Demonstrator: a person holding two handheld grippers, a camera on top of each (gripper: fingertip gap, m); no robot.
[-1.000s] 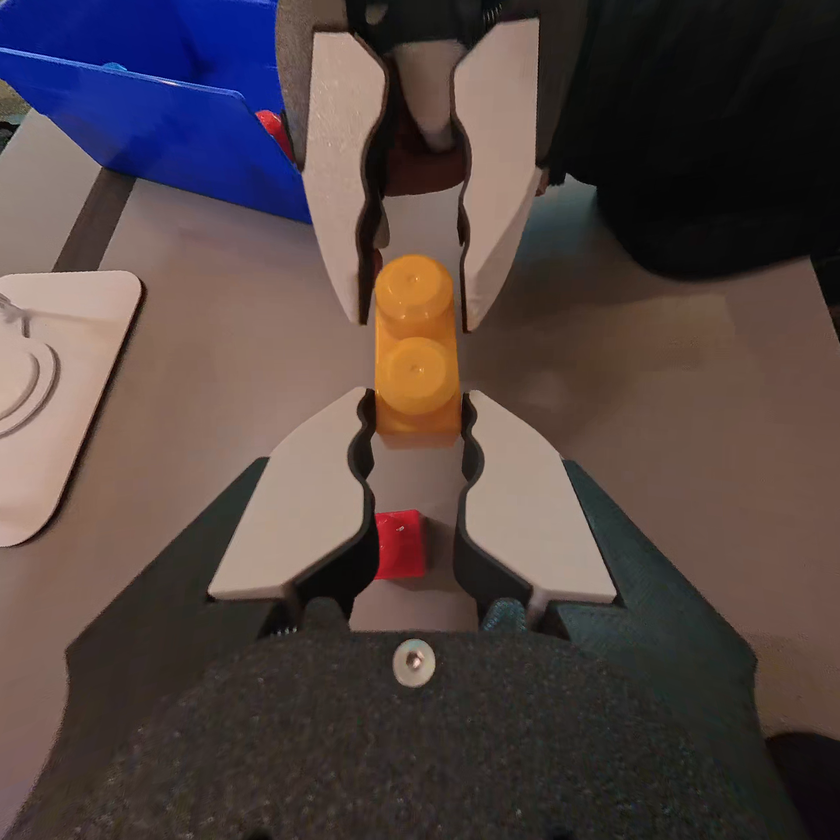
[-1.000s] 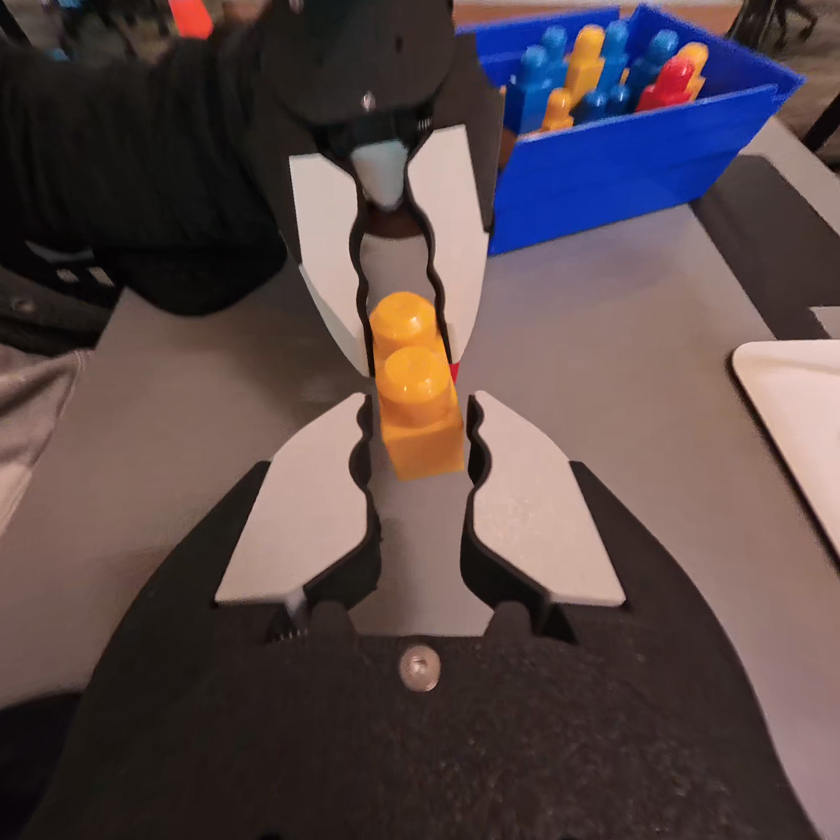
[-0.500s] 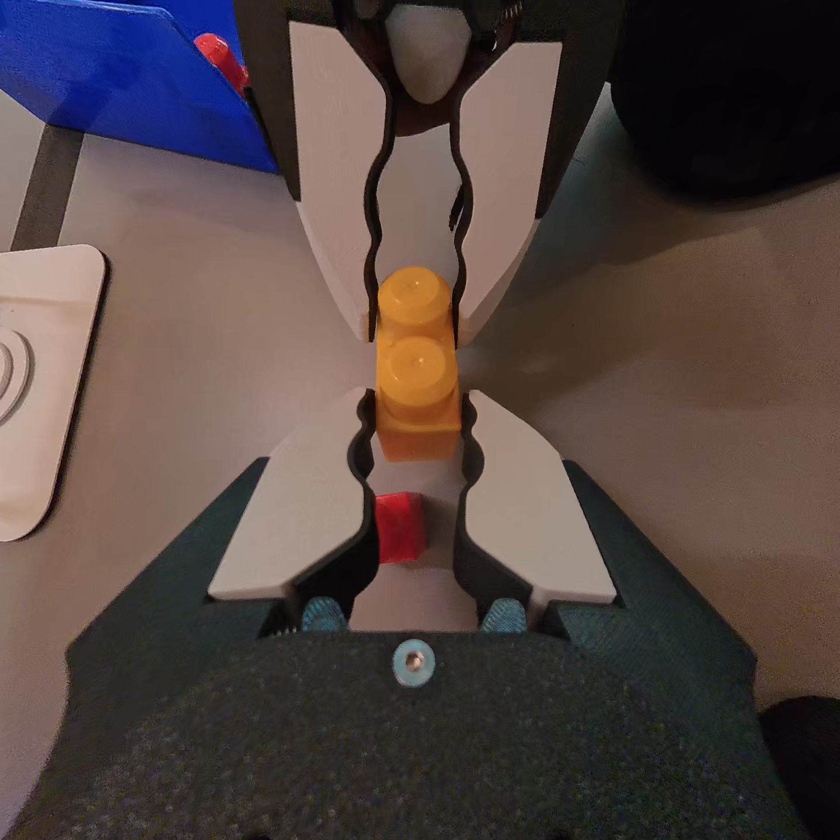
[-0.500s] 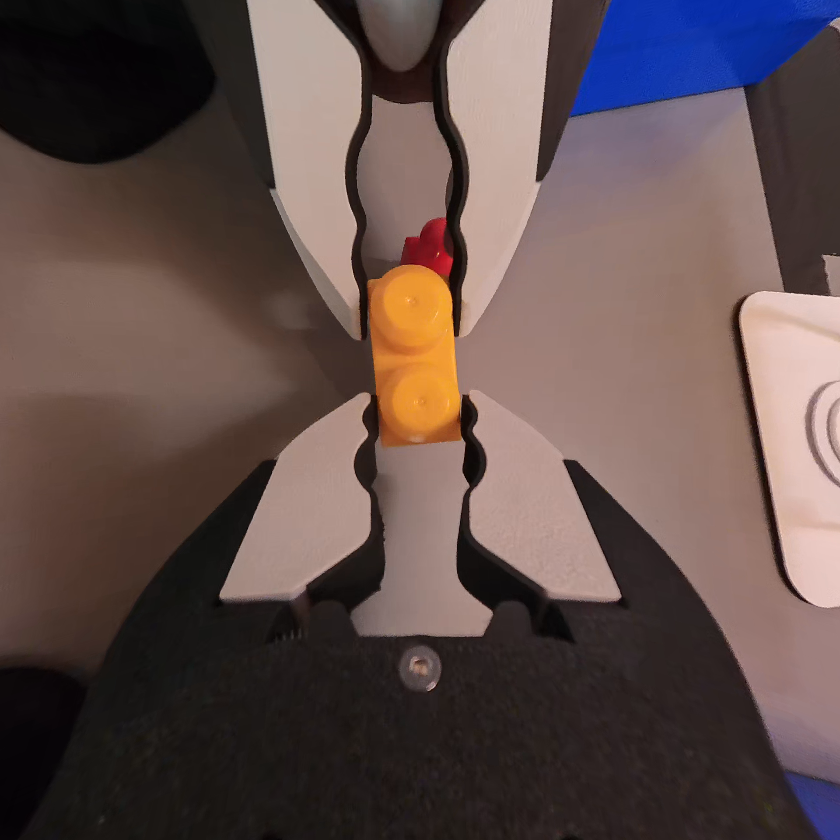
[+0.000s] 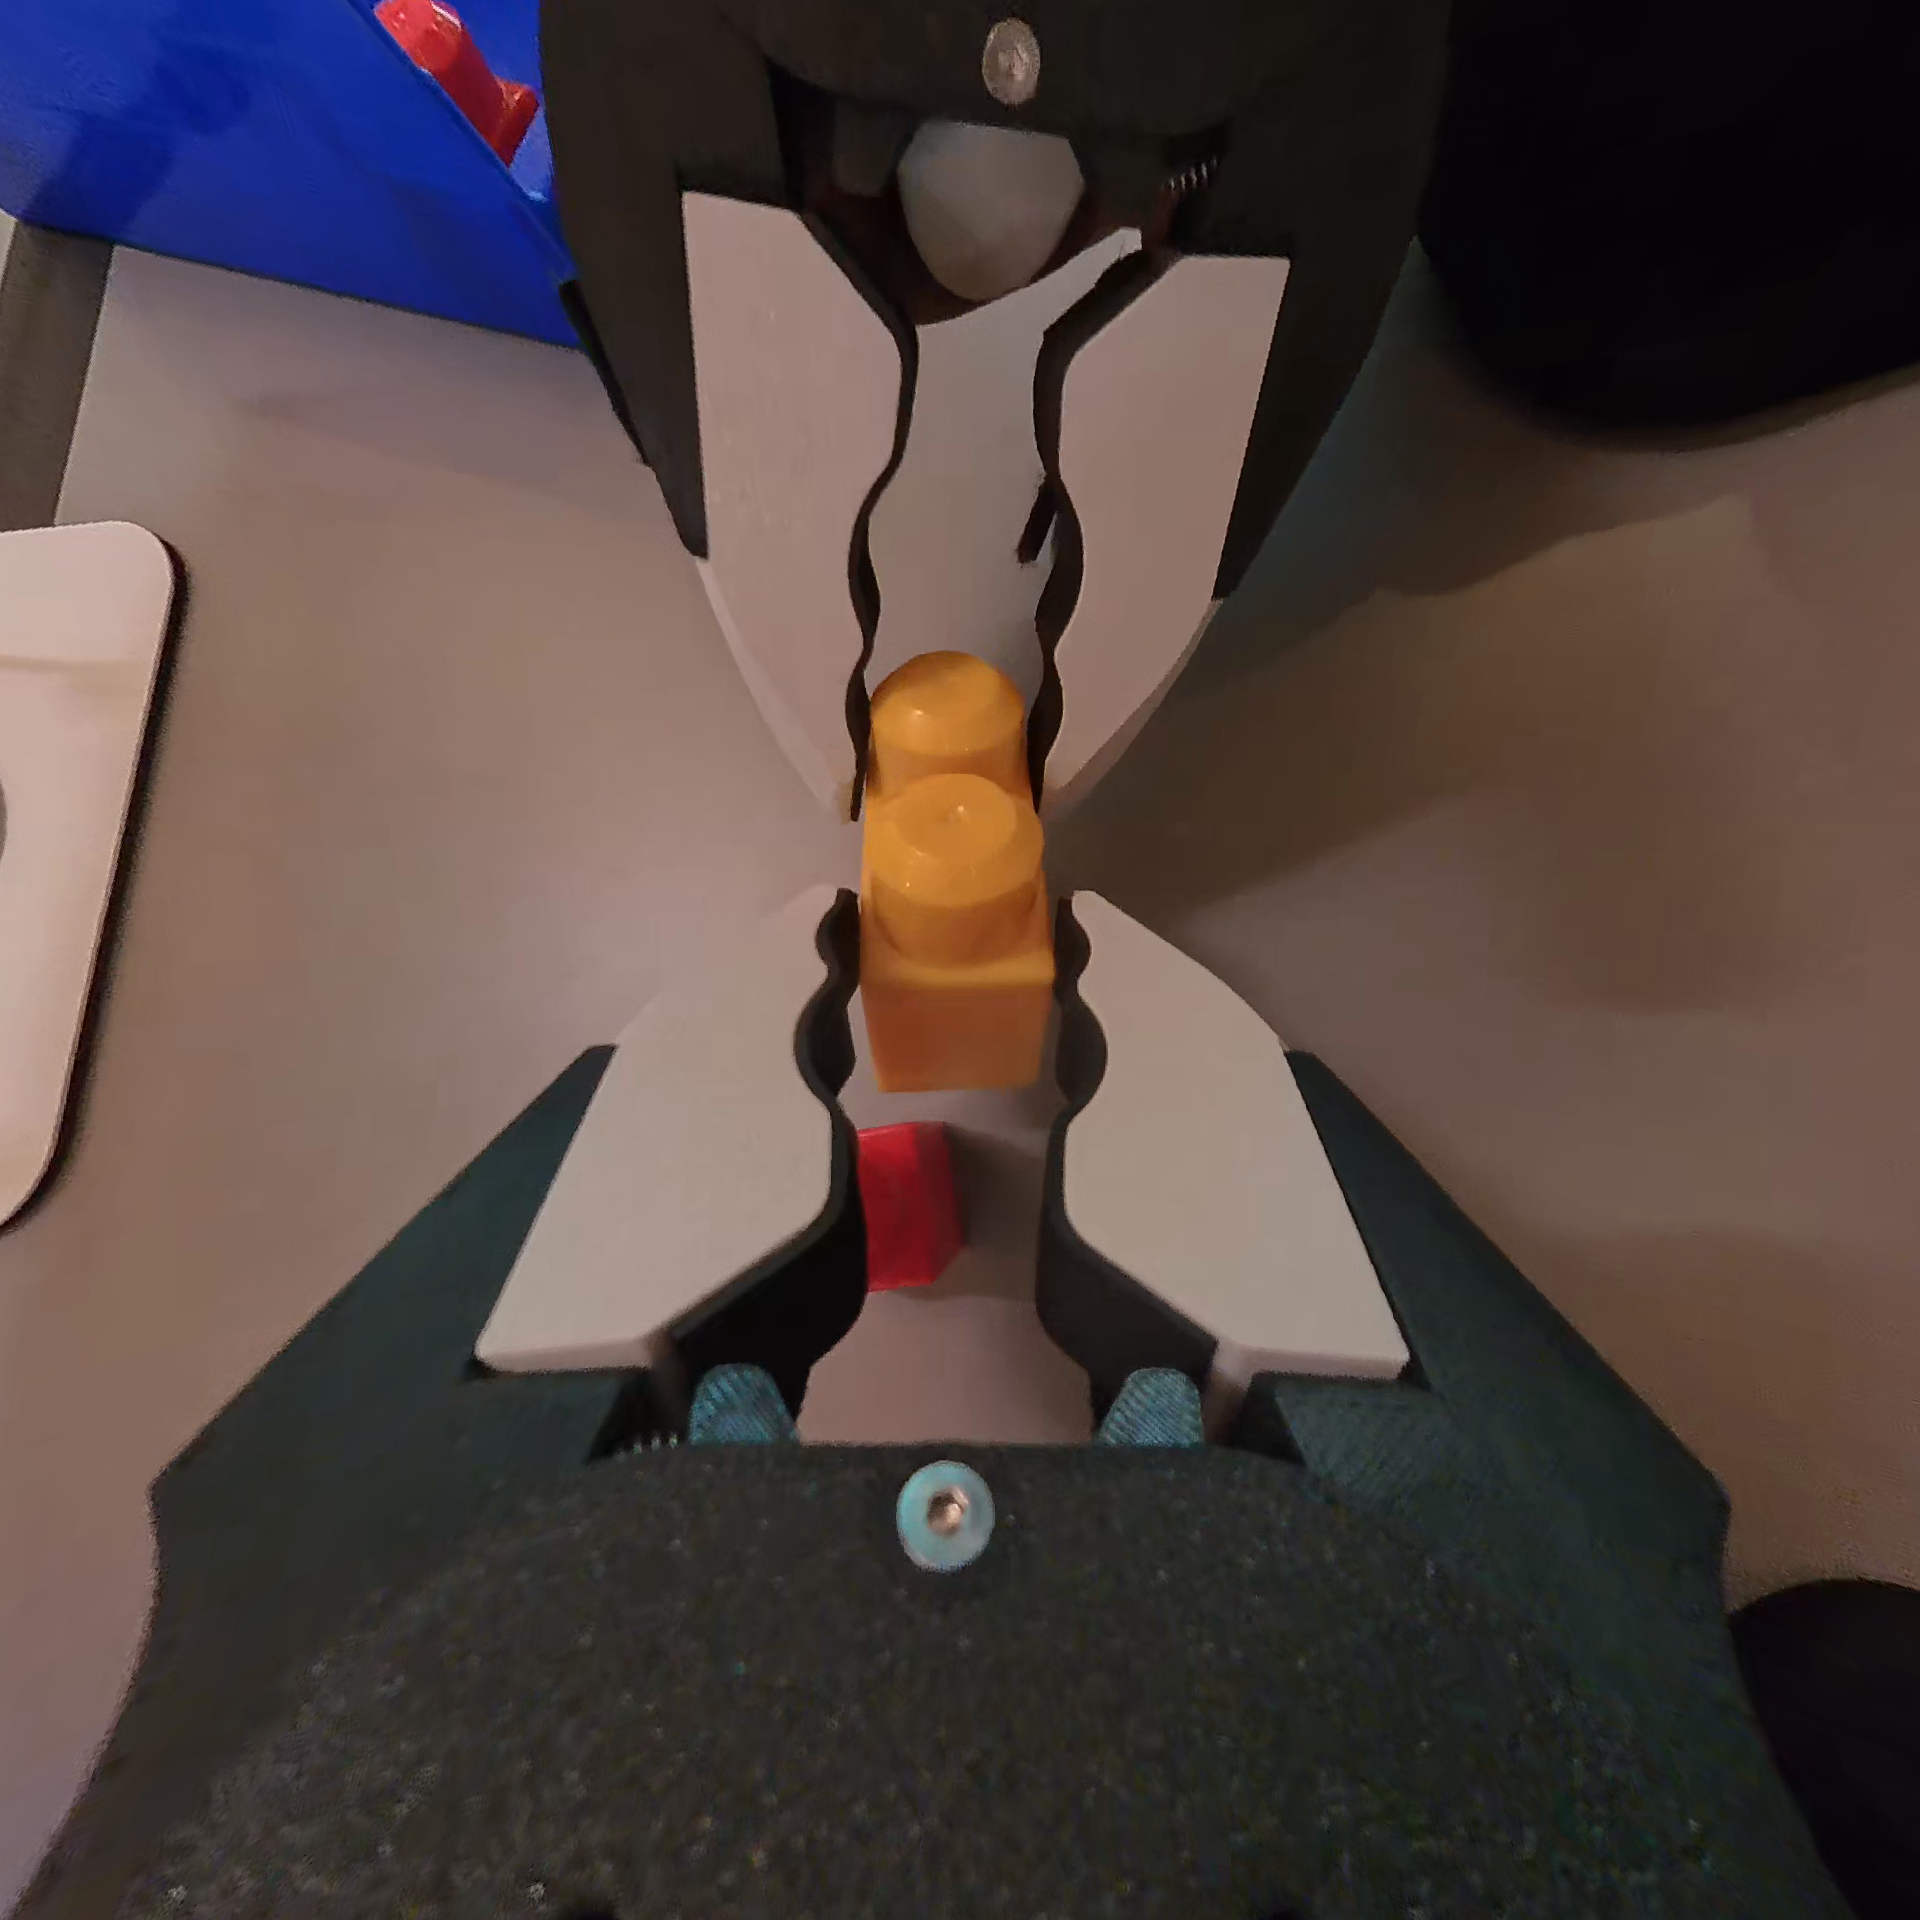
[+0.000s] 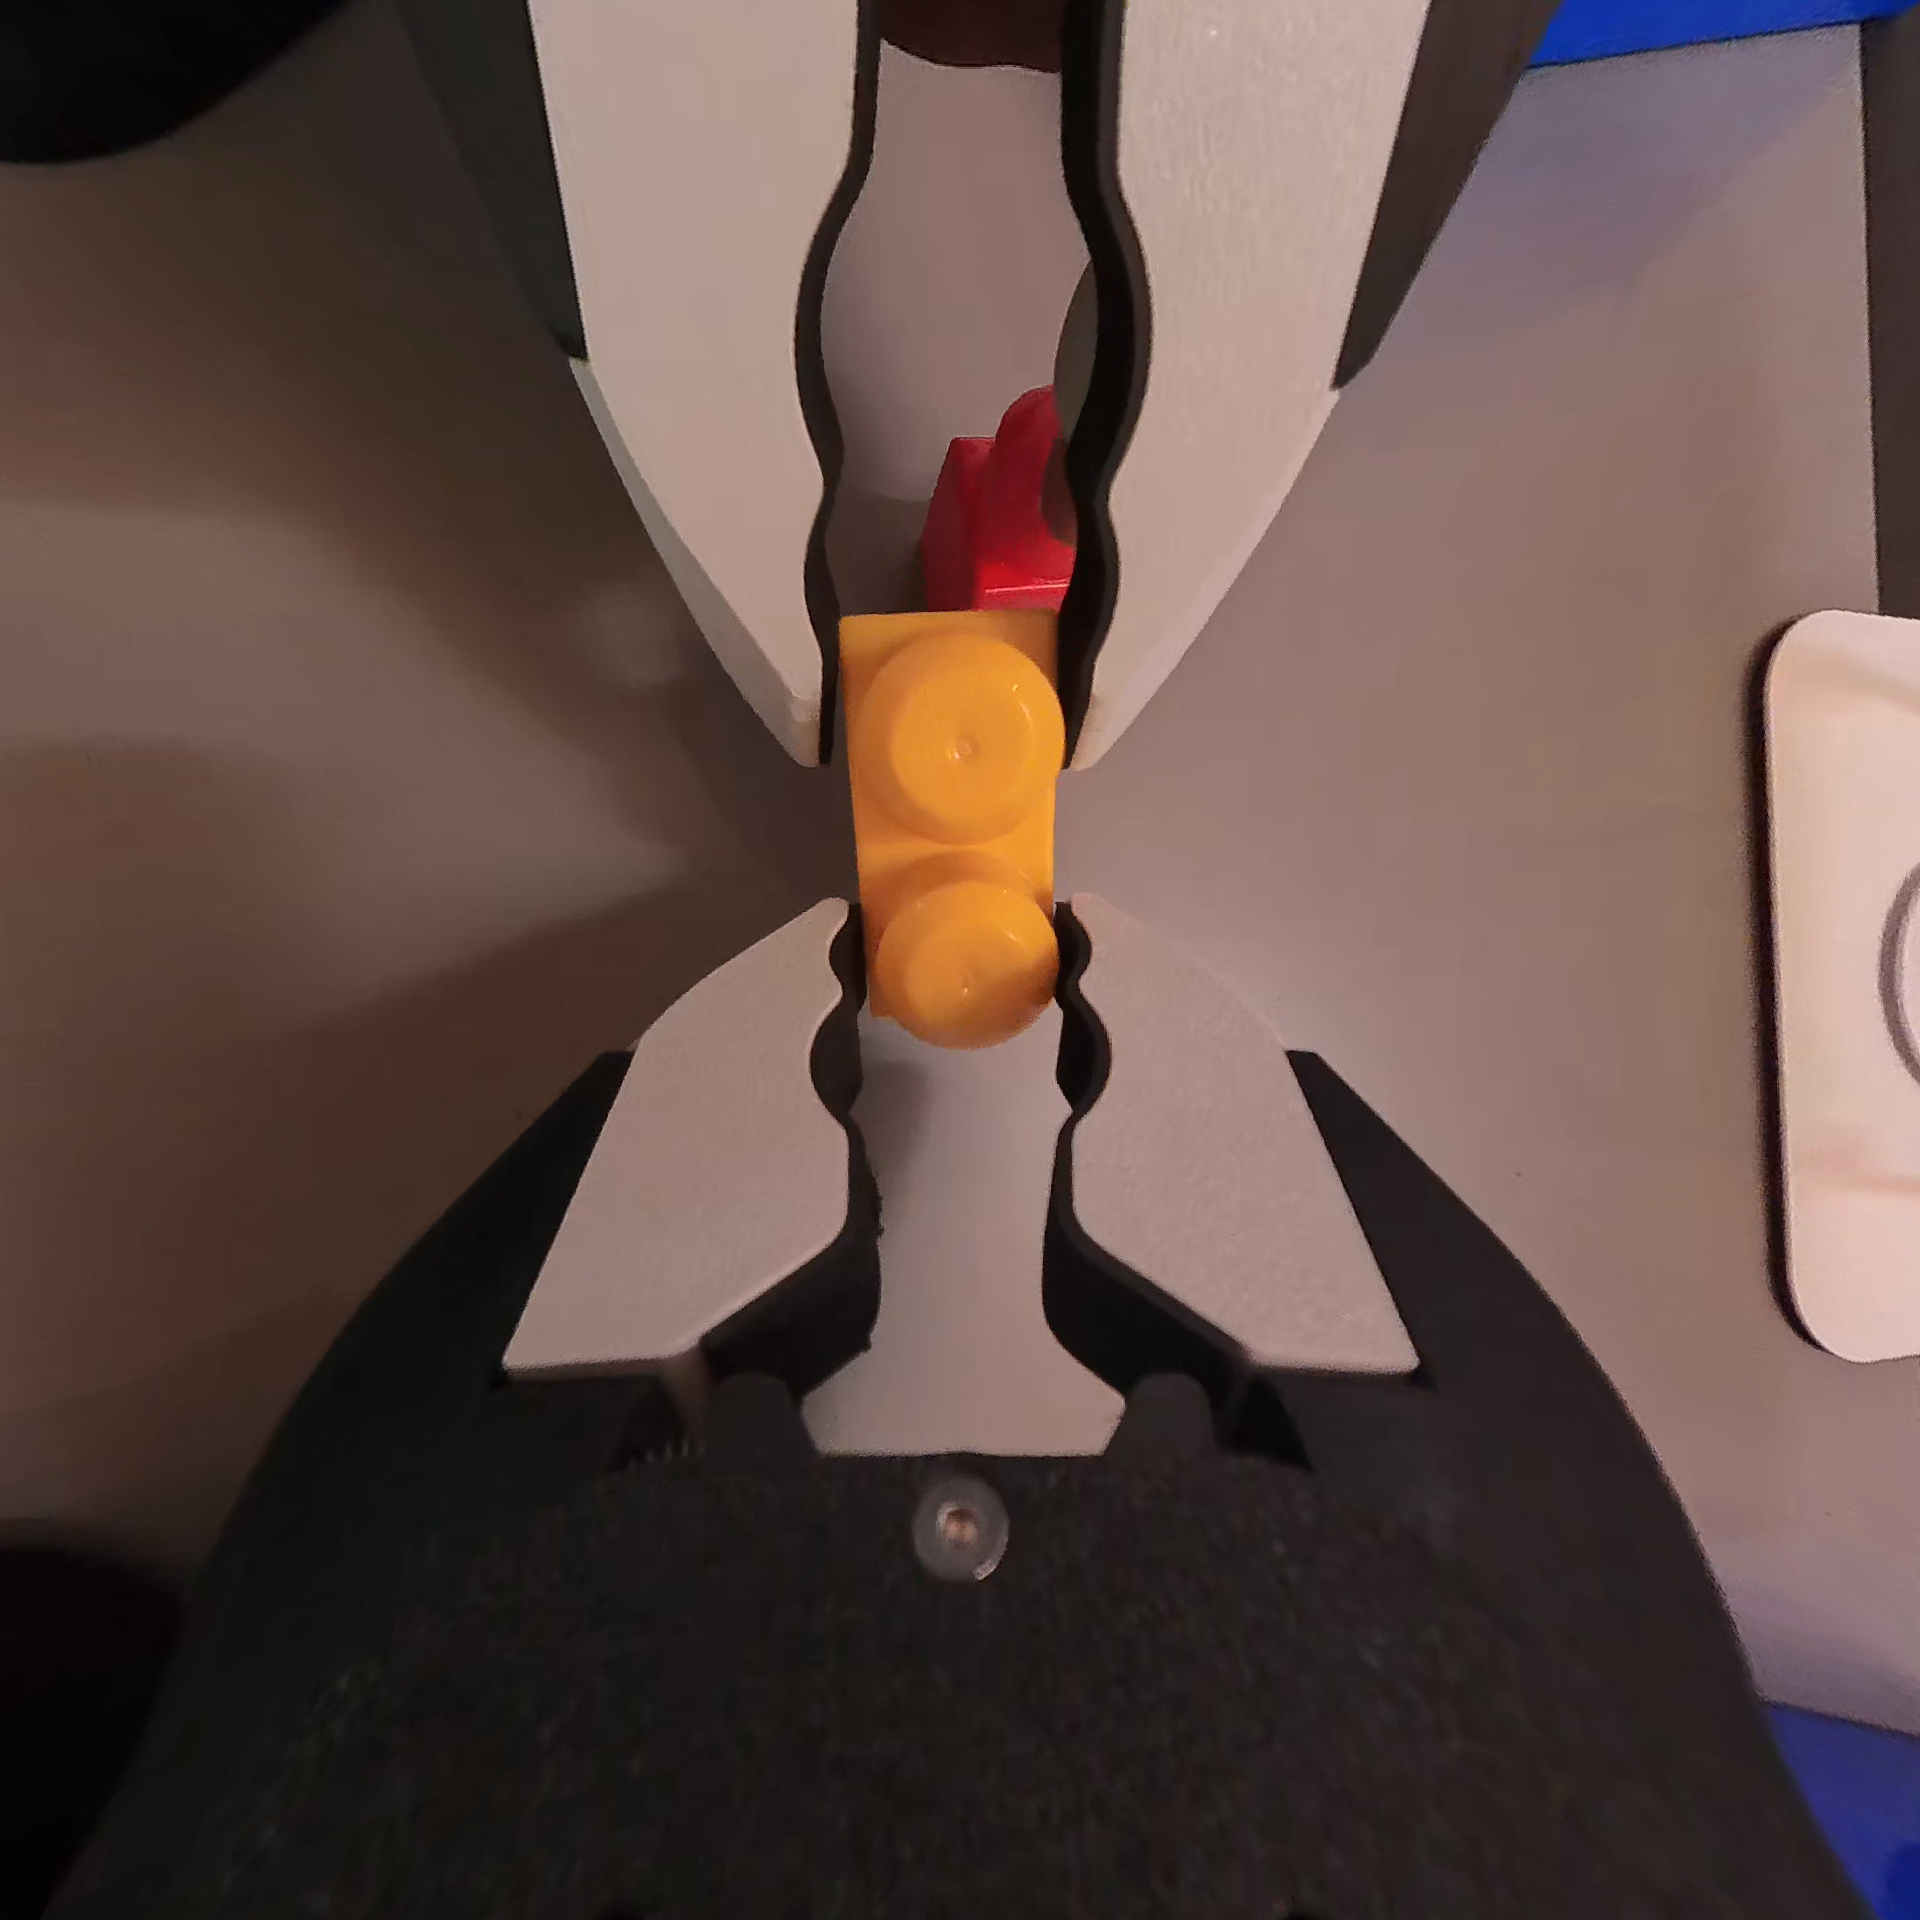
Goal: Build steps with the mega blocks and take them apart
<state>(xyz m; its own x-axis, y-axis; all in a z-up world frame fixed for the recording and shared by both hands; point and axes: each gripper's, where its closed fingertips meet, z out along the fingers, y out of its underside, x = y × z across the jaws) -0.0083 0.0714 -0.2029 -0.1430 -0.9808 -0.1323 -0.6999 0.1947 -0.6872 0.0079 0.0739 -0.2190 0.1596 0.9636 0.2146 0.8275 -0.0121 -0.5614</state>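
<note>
Gripping opposite ends of one orange block [image 5: 951,914], the two grippers met nose to nose above the grey table [image 5: 436,790]. The left gripper [image 5: 951,940] was closed on the near end of the block in its own view, and the right gripper [image 6: 956,940] was closed on the other end, its fingertips [image 5: 810,748] pressed against the far stud. The block had two studs in a row and sat level between them, studs up. A red block [image 5: 904,1205] lay on the table just under and behind the left gripper's fingers, partly hidden; it could not be told whether the orange block touched it. A blue bin [image 5: 260,187] with more blocks stood at the far left, and a white board [image 5: 62,852] lay to the side.

By my reading this was the building stage, with the orange block being carried to the red one. The next move would call for lining the orange block's underside over the red block's stud, offset to form a step, then pressing straight down with both grips kept even so it did not twist
</note>
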